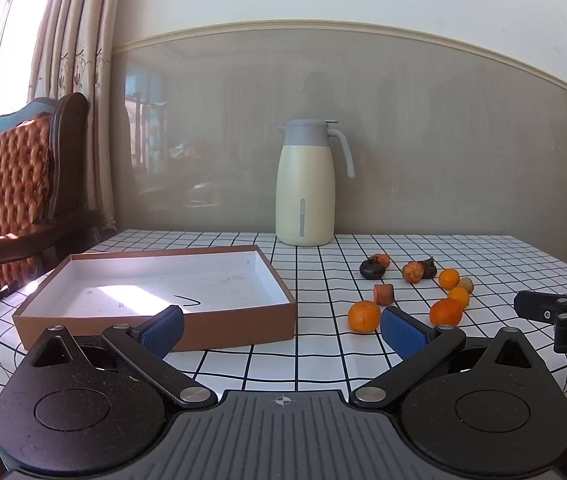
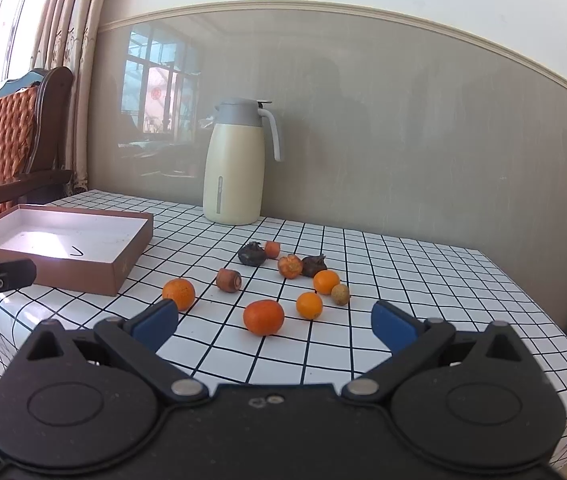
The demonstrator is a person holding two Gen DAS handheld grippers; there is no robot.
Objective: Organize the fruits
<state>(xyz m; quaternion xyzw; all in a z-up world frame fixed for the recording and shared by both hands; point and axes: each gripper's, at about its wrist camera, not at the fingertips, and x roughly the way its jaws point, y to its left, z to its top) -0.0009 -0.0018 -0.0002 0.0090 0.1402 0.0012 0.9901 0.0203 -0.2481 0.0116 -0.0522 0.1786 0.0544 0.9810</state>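
Round oranges (image 2: 263, 317), shrivelled fruits (image 2: 251, 255), shallow cardboard box (image 2: 123, 268)

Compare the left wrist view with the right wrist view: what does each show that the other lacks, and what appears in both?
Left wrist only: the left hand-held gripper, jaws open, and the whole box. Right wrist only: the right hand-held gripper, jaws open, and the table's right corner. Both: the cream jug, the checked cloth, the scattered fruits, including the nearest orange, and the empty box.
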